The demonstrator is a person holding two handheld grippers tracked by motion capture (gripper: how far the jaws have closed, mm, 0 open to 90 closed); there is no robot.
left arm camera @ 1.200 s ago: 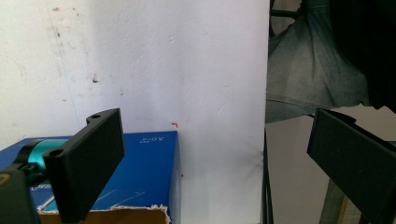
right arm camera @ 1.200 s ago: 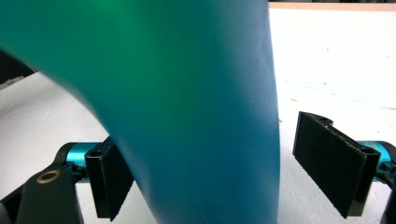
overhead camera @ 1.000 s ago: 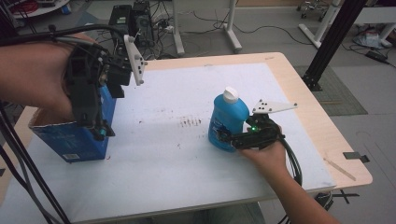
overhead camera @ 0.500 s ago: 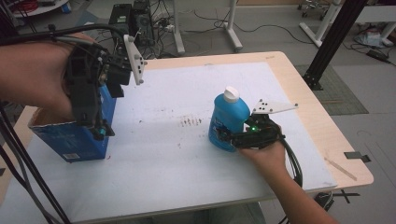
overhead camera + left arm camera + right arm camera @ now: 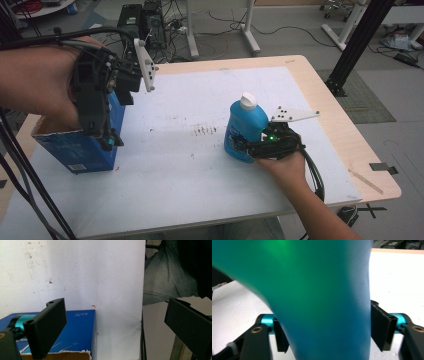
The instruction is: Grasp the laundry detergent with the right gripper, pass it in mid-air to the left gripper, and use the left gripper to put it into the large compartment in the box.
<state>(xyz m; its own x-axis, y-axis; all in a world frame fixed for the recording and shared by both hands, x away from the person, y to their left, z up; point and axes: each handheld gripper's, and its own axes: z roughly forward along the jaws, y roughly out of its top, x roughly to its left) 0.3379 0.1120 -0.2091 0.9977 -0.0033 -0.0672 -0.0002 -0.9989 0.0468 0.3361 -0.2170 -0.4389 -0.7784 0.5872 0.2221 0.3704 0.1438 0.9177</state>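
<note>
Gripping the blue bottle (image 5: 246, 131) low near the worktop's right edge, right gripper (image 5: 250, 148) clamped its rigid, probably slick body; left gripper (image 5: 115, 330) gaped wide over the blue box (image 5: 80, 149).

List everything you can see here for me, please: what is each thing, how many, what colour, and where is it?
Bottle: one, blue with a white cap, standing right of the table's middle.
Box: one, blue cardboard, top open, at the left edge.
Table: one, pale wood under a white sheet with dark specks.
Black post: one, on the floor at the table's far right corner.
Cables and equipment: several, dark, on the floor beyond the table.
Right gripper: one, black, green light on, jaws closed on the bottle's lower body.
Left gripper: one, black, jaws open, above the box.
</note>
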